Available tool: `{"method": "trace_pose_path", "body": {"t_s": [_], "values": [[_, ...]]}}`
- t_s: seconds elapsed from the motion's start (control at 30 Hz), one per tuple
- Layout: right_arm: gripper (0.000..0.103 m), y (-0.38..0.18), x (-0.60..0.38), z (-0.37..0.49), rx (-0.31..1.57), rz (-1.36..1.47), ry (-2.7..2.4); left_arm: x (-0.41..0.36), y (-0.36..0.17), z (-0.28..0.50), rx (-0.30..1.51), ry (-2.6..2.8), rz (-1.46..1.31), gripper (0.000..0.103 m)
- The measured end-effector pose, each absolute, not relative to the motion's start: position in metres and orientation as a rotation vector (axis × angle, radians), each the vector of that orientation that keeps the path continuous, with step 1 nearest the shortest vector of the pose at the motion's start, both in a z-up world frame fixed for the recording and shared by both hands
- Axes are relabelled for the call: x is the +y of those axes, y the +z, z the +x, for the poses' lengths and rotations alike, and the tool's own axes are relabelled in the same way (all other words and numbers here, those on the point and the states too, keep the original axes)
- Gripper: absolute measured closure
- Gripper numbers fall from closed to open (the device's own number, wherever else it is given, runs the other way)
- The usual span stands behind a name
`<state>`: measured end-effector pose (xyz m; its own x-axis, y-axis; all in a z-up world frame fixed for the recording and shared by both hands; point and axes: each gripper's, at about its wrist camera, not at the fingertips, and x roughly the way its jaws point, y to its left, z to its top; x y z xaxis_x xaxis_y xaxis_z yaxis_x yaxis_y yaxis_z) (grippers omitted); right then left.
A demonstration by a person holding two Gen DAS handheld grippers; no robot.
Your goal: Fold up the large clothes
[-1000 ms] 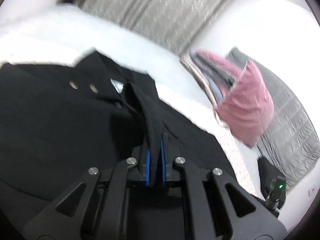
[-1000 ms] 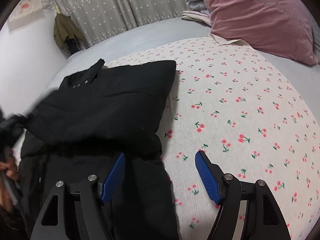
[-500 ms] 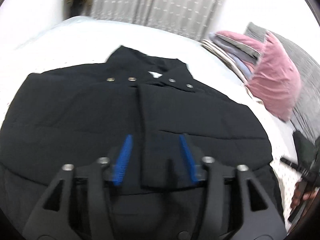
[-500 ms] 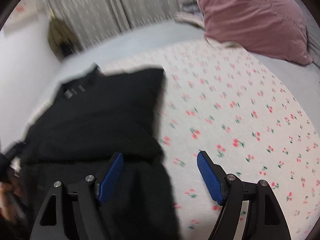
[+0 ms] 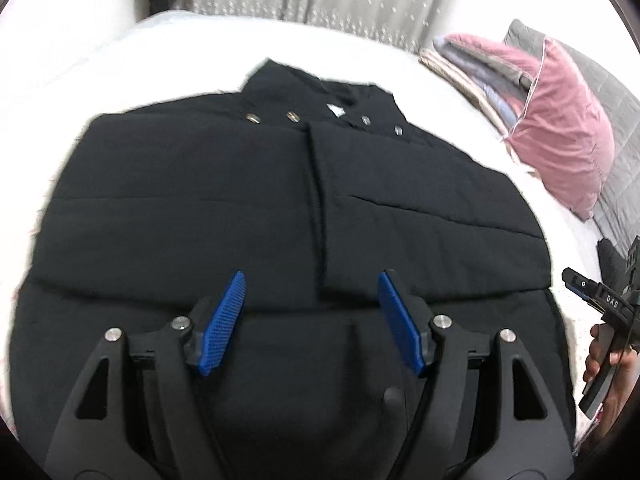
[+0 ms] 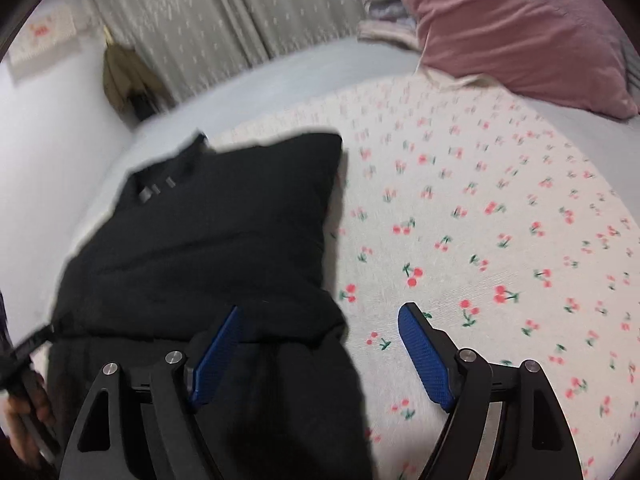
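The coat (image 5: 280, 216) is plain black with silver snaps (image 5: 253, 119). The bed sheet (image 6: 500, 220) is cream, printed with red cherries on green stems. The pillow (image 5: 560, 132) is dusty pink. The curtain (image 6: 208, 20) is grey with pale flecks. Both claws carry blue pads (image 5: 224, 324)

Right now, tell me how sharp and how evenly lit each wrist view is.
Left wrist view: the black jacket is fairly sharp but its folds sink into dark; the white bedding around it is blown out, and fisheye bending curves the bed's edge. Right wrist view: motion blur smears the cherry-print sheet and the curtain, while the right tool stays crisp.
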<state>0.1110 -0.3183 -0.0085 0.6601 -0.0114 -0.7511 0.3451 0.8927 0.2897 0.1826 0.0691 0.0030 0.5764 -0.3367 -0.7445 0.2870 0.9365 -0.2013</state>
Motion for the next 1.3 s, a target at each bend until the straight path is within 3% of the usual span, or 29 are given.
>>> {"method": "trace_pose_path", "body": {"t_s": [0.07,0.27,0.43,0.8,1.13,1.3], "values": [[0.021,0.006,-0.309,0.096,0.813,0.427,-0.195,0.089,0.020,0.163,0.856,-0.345,-0.062,0.020],[0.019,0.047,-0.265,0.044,0.758,0.312,-0.128,0.144,0.058,0.105,0.836,-0.329,0.006,0.014],[0.018,0.054,-0.248,0.000,0.821,0.368,0.006,0.196,0.063,0.060,0.862,-0.319,0.067,0.013],[0.017,0.029,-0.268,-0.077,1.027,0.483,0.067,0.301,-0.004,0.004,1.088,-0.300,-0.021,0.013],[0.017,-0.040,-0.288,-0.115,1.207,0.664,-0.015,0.329,-0.056,-0.012,1.200,-0.368,-0.202,0.013],[0.017,-0.048,-0.278,-0.120,1.196,0.724,0.053,0.323,-0.060,-0.018,1.201,-0.406,-0.212,0.014]]}}
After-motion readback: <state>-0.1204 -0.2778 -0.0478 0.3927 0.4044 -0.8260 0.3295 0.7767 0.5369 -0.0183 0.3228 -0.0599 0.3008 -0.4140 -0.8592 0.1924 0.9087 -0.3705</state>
